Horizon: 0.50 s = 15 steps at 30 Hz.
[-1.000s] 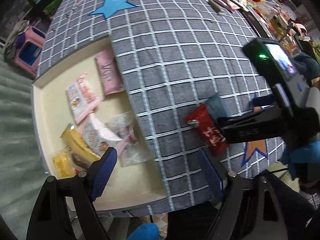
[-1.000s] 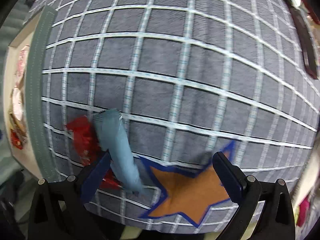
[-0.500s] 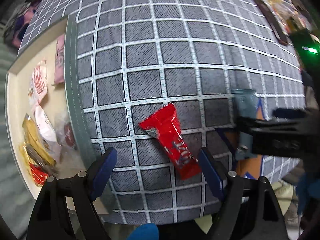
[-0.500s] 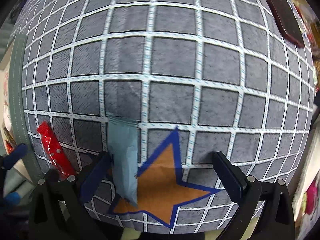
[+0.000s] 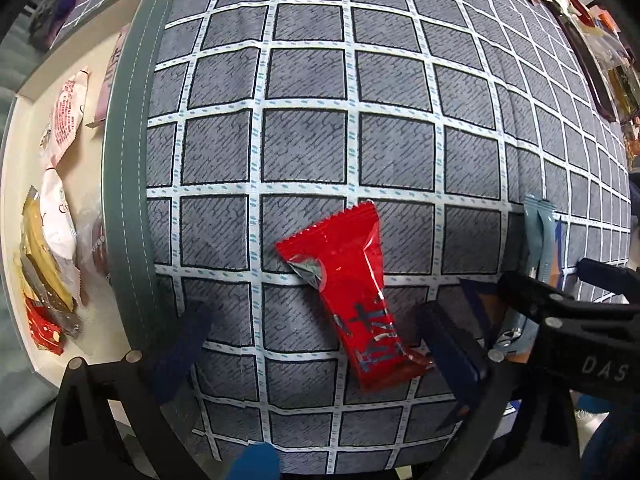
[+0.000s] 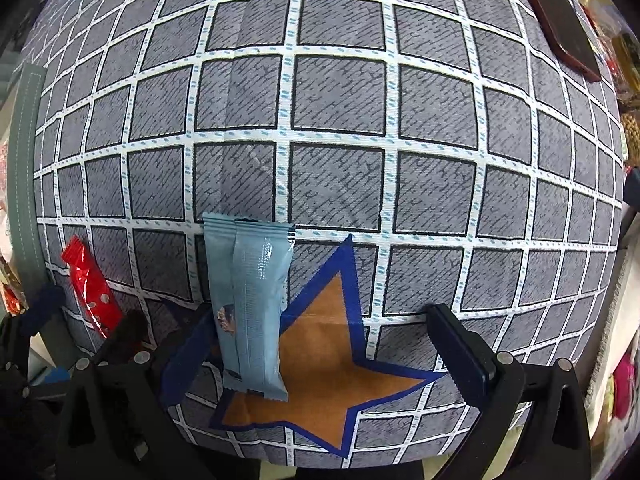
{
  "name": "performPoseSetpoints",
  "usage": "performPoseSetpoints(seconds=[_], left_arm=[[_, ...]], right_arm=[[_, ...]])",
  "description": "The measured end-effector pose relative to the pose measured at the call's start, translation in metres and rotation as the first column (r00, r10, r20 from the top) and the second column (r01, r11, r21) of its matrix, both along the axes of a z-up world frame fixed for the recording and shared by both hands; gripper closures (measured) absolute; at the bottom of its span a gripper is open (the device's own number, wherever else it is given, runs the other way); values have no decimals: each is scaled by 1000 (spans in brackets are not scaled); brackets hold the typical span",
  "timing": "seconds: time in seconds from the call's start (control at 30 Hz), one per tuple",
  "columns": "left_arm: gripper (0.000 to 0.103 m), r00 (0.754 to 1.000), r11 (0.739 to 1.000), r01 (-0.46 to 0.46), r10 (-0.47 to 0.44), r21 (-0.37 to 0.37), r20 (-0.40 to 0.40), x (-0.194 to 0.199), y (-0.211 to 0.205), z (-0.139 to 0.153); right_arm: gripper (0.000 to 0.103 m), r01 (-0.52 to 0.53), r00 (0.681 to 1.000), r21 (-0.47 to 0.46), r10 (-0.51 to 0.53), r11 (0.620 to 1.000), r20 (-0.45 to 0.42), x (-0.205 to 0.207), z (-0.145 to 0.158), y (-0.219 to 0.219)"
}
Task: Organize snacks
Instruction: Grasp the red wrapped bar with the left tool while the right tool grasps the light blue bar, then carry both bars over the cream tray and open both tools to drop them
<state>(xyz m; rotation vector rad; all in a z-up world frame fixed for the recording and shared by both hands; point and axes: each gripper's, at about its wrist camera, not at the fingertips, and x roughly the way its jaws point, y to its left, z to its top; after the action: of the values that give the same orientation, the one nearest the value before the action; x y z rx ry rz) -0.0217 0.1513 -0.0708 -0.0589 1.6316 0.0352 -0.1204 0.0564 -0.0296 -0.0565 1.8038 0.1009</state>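
Snacks: we straddle the red packet [image 5: 352,300] and blue packet [image 6: 250,312], ready to lift.
Left gripper [image 5: 320,352] and right gripper [image 6: 324,352] hang released; the tray [image 5: 16,152] waits at nine o'clock.

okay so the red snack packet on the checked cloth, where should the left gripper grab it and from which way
Grip the red packet across its narrow width near the middle, coming straight down from above. It lies flat on the checked cloth, long and slim, angled between the open jaws of the left gripper, so they can likely close on its long edges. Avoid the crimped ends, which may slip.
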Motion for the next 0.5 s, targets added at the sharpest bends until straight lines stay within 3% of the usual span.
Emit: performPoseSetpoints(seconds=[0.07,0.17,0.23,0.33,0.37,0.47,0.5], left_arm=[[0,1000,1000,0,0,-1,-8,-1,6,-2],[0,995,999,50,-50,-5,-89,13,-4,-3],[5,992,995,98,-98,-5,-85,21,-18,3],[27,987,988,157,-157,-2,-29,16,-30,14],[41,985,985,173,-173,0,-16,15,-35,17],[78,974,974,225,-225,-3,2,14,-44,22],[81,973,973,229,-229,-14,-4,15,-43,22]], right_arm=[[0,-5,1000,-2,5,1000,-11,4,9,0],[1,24,999,3,-24,1000,-47,7,9,5],[12,19,999,1,-19,1000,-31,4,10,6],[53,-15,1000,4,15,1000,-1,1,22,11],[79,-32,999,10,32,999,10,0,26,12],[78,2,1000,98,-1,995,-2,-2,29,3],[78,36,999,139,-35,990,-12,-4,30,-3]])
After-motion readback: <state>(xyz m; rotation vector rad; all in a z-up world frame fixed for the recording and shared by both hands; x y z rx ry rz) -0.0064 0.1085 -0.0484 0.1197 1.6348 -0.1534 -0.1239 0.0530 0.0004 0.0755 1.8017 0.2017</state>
